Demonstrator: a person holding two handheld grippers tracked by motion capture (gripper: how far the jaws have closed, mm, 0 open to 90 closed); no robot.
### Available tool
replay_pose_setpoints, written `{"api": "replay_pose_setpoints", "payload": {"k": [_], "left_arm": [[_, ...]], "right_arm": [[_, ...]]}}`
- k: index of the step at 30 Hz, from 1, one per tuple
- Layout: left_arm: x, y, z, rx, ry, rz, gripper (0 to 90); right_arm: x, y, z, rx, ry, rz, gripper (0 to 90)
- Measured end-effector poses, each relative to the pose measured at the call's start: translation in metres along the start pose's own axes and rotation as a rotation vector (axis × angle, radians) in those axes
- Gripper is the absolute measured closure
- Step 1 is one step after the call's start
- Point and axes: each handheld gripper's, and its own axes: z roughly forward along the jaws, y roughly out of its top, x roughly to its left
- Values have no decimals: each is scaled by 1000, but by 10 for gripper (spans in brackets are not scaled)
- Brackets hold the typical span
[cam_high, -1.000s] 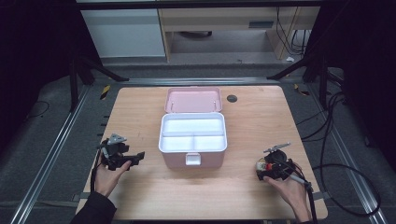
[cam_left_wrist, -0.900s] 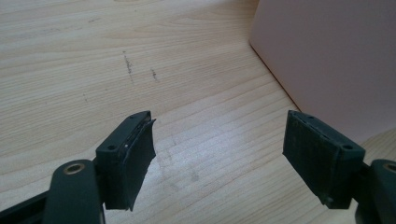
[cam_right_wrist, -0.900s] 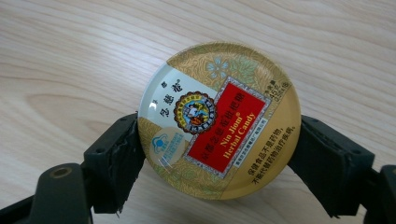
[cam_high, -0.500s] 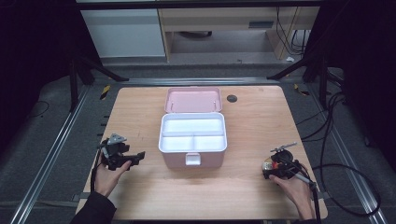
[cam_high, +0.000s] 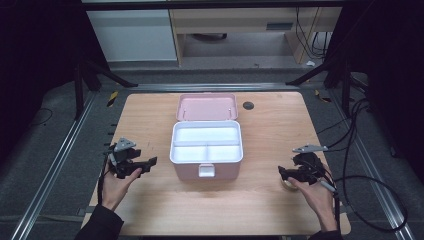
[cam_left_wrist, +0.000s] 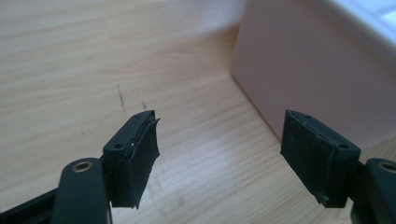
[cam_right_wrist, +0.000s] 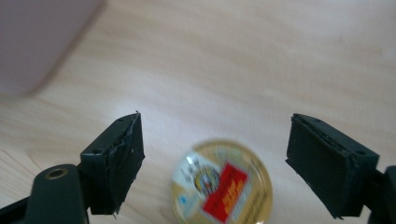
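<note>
Right tool (cam_high: 292, 176) farther right, off a small round tin (cam_right_wrist: 222, 182); left tool's (cam_high: 145, 164) jaws slightly narrower.

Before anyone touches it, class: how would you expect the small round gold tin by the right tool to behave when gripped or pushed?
The round gold tin lies flat on the wooden table, so it will probably slide rather than roll or tip. Its glossy lid looks hard and smooth, likely stiff but slippery against the pads. It looks low, so the right tool, open around it, may get little edge to grip.
</note>
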Motion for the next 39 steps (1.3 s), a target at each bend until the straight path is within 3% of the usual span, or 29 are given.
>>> {"api": "replay_pose_setpoints", "payload": {"k": [2, 3, 4, 5, 6, 7, 8, 11, 14, 15, 17, 24, 30, 34, 39], "left_arm": [[-7, 11, -4, -29, -12, 25, 288], [-7, 11, -4, -29, -12, 25, 291], [-10, 15, -5, -38, -14, 33, 292], [-13, 19, -6, -47, -18, 41, 292], [-18, 25, -8, -65, -28, 55, 299], [-18, 25, -8, -65, -28, 55, 300], [-22, 31, -9, -80, -37, 63, 302], [-25, 37, -9, -92, -50, 63, 308], [-31, 42, -5, -94, -70, 69, 326], [-32, 43, -3, -86, -80, 78, 326], [-39, 45, 4, -69, -108, 92, 343], [-46, 45, 19, -22, -120, 113, 428], [-48, 47, 28, -9, -151, 114, 526], [-48, 50, 31, -6, -127, 122, 541], [-44, 51, 34, -13, -135, 105, 564]], "right_arm": [[6, 11, -3, -54, 9, -22, 215], [6, 11, -3, -54, 9, -22, 215], [13, 22, -7, -113, 33, -37, 229], [13, 22, -7, -113, 33, -37, 229], [21, 34, -8, -156, 79, -55, 242], [21, 34, -8, -156, 79, -55, 242], [30, 46, -8, -188, 124, -68, 246], [40, 57, -6, -218, 164, -72, 249], [63, 75, 1, -241, 215, -106, 255], [63, 75, 1, -241, 215, -106, 255], [77, 83, 8, -243, 236, -132, 273], [92, 86, 28, -202, 243, -155, 361], [93, 83, 36, -174, 242, -163, 432], [95, 81, 40, -171, 246, -172, 499], [95, 81, 40, -170, 249, -161, 511]]}}
